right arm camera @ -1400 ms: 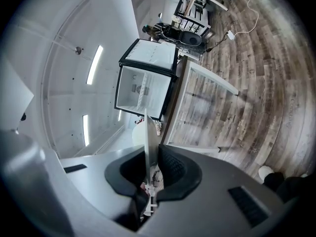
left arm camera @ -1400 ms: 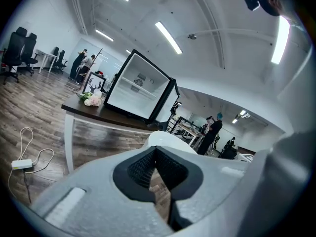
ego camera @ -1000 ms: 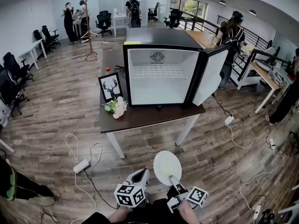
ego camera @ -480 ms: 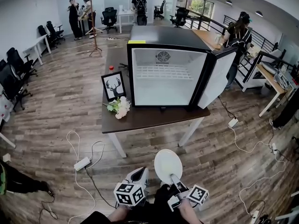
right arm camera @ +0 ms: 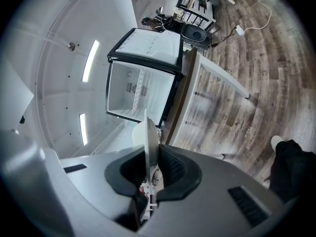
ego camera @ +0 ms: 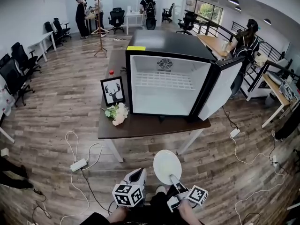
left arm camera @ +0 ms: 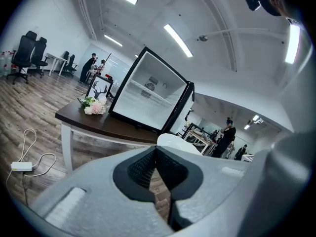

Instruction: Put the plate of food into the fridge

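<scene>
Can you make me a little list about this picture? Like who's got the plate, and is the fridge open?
Plate: white, looks bare from above, gripped by its edge
Right tool: shut on the plate
Left tool: shut, holding nothing
Fridge: on the table, door open
Also on table: flowers, deer picture
Plate in fridge: not yet

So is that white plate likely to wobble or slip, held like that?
Probably stiff: the plate juts out flat though the right tool pinches only its rim. Its smooth surface looks slippery, so it might pivot or slide.
</scene>
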The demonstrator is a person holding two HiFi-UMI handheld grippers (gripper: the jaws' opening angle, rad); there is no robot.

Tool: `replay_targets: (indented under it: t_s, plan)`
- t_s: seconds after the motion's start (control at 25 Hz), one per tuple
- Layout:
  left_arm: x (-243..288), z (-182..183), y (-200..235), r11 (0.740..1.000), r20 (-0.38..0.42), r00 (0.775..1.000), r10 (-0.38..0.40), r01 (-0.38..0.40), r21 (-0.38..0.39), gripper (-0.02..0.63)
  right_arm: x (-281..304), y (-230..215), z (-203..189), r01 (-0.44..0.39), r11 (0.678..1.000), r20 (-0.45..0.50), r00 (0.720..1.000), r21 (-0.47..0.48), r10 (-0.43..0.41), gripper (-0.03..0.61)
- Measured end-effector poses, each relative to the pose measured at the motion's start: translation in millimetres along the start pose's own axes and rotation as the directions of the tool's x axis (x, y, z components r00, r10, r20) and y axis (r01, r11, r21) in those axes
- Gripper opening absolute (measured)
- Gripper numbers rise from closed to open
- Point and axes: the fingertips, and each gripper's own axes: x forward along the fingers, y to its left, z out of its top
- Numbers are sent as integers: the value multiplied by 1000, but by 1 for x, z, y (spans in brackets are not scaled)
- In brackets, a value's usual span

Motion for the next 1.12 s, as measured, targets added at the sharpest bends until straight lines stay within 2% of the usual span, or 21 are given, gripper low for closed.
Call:
replay_targets:
  t_s: [0.24, 0.44, 0.6, 1.12]
  plan:
    - [35, 7, -8, 1000, 10, 1000, 7, -7, 0, 8, 11, -11, 33, -5, 1000, -5, 1000, 30, 6, 49]
    - [62, 18, -13, 1000, 29, 999, 21, -21, -2, 8, 25, -14, 63, -10, 1000, -26, 1000, -2, 10, 49]
    - [78, 23, -16, 999, 43, 998, 48, -48, -12, 8, 37, -13, 82, -41, 999, -54, 998, 5, 41, 49]
    - [125, 17, -30, 990, 60, 989, 137, -134, -39, 8, 53, -32, 130, -61, 998, -136, 989, 27, 64, 49]
